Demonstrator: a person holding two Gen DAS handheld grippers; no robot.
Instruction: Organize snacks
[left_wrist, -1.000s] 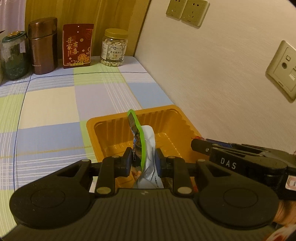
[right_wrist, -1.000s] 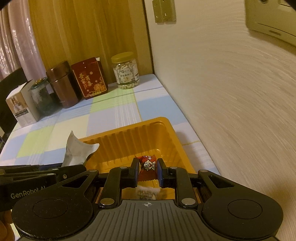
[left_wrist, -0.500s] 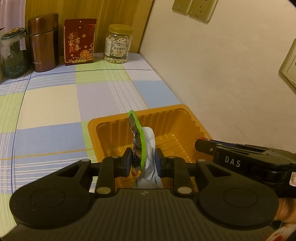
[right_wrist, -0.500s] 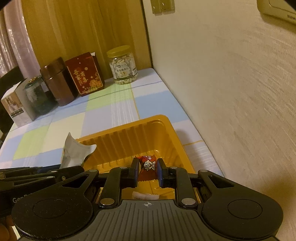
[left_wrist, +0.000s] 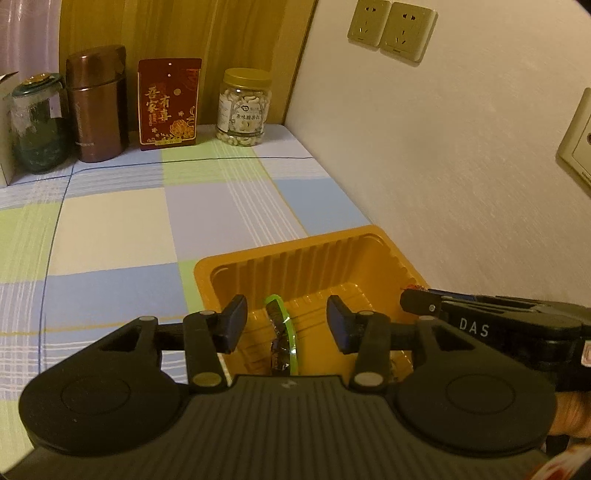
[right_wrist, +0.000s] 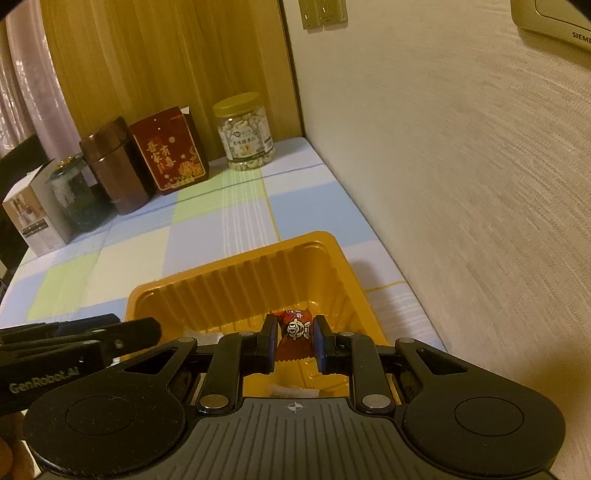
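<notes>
An orange plastic tray (left_wrist: 295, 254) (right_wrist: 236, 275) sits on the checked tablecloth beside the wall. My left gripper (left_wrist: 286, 325) hangs over the tray's near end and its jaws are opening. A green-edged snack packet (left_wrist: 282, 338) lies between and below them inside the tray, free of both pads. My right gripper (right_wrist: 294, 341) is shut on a red wrapped candy (right_wrist: 294, 326) above the tray's near right part. In the left wrist view the right gripper's finger (left_wrist: 421, 301) juts in from the right. The left gripper's fingers (right_wrist: 122, 338) show at the left of the right wrist view.
Along the back stand a nut jar with a yellow lid (left_wrist: 243, 107), a red printed box (left_wrist: 168, 103), a brown canister (left_wrist: 98, 103), a dark glass jar (left_wrist: 37, 122) and a white carton (right_wrist: 35, 218). The wall (left_wrist: 443, 147) with sockets runs close along the tray's right side.
The left gripper's jaws have spread apart and the green-edged packet has dropped from between them into the tray. The right gripper still holds the red candy in the same place.
</notes>
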